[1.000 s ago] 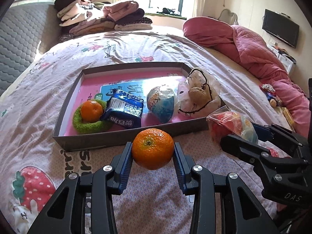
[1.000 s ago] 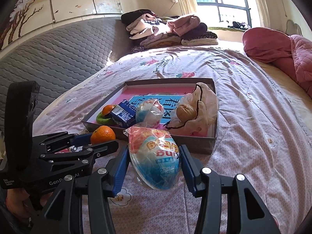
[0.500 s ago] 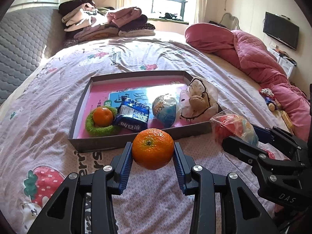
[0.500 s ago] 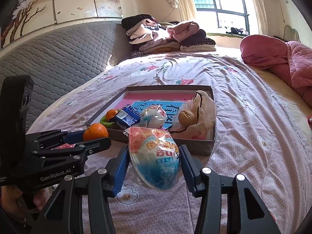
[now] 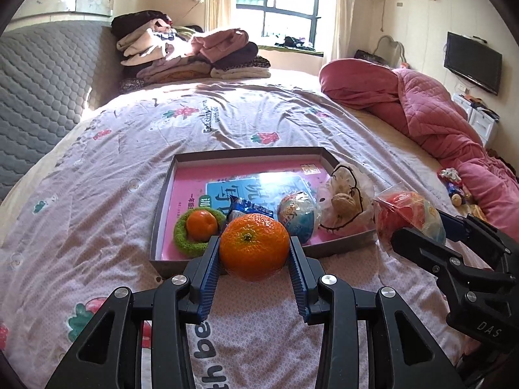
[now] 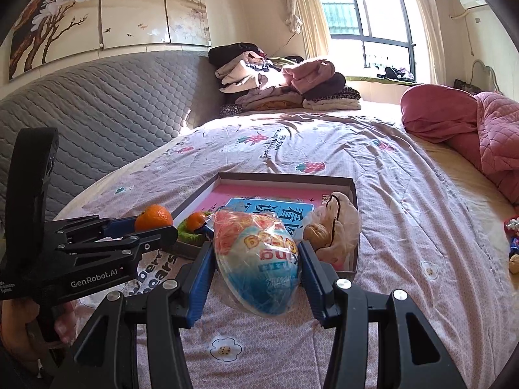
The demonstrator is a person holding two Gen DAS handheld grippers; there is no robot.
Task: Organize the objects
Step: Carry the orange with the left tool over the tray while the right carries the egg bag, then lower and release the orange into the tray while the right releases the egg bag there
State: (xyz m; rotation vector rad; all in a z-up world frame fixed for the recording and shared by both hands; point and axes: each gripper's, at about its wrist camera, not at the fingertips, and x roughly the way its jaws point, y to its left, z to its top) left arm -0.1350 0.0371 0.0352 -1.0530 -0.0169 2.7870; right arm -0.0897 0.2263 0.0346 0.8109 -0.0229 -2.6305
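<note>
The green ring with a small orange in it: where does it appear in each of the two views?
Left wrist view: the green ring lies in the near left corner of the tray, left of centre.
Right wrist view: green ring at centre left, partly hidden behind the left hand-held gripper.
Shared landmark: the pink-bottomed tray.

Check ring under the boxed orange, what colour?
Green, a fuzzy ring around the small orange; clearest in the left wrist view.

orange: orange | egg toy: blue, white, red | bedsheet: pink, strawberry print | fingers: blue
</note>
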